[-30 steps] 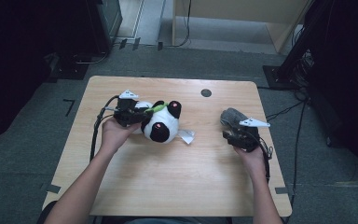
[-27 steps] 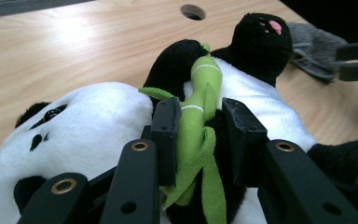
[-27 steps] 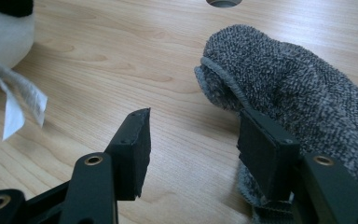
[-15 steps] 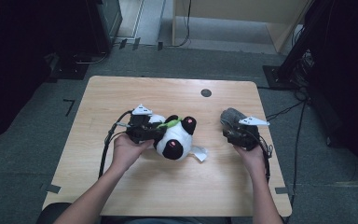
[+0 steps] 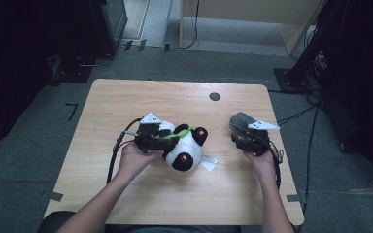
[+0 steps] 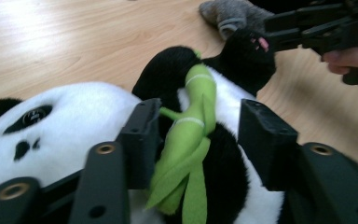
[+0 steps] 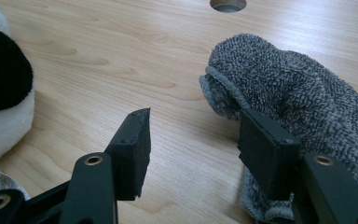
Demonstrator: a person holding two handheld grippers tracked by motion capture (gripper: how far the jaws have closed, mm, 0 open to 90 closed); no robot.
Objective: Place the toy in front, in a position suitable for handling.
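- The panda plush (image 5: 187,148) is lying on its back around the middle of the wooden table (image 5: 126,97), with its head toward the person's side and its feet pointing at the right gripper.
- The left gripper (image 5: 161,141) is right over the panda's chest. Its jaws have just been opening and now sit partway apart. The green bamboo sprig (image 6: 191,135) runs up between them, and the pads aren't squeezing it.
- The right gripper (image 5: 246,138) is parked near the table's right edge with its jaws about half open, holding nothing.
- A grey knit sock (image 7: 289,102) lies beside and partly under the right gripper's right-hand jaw, but it isn't pinched between the pads.
- The panda's white tag (image 5: 210,163) sticks out flat on the table next to the plush.
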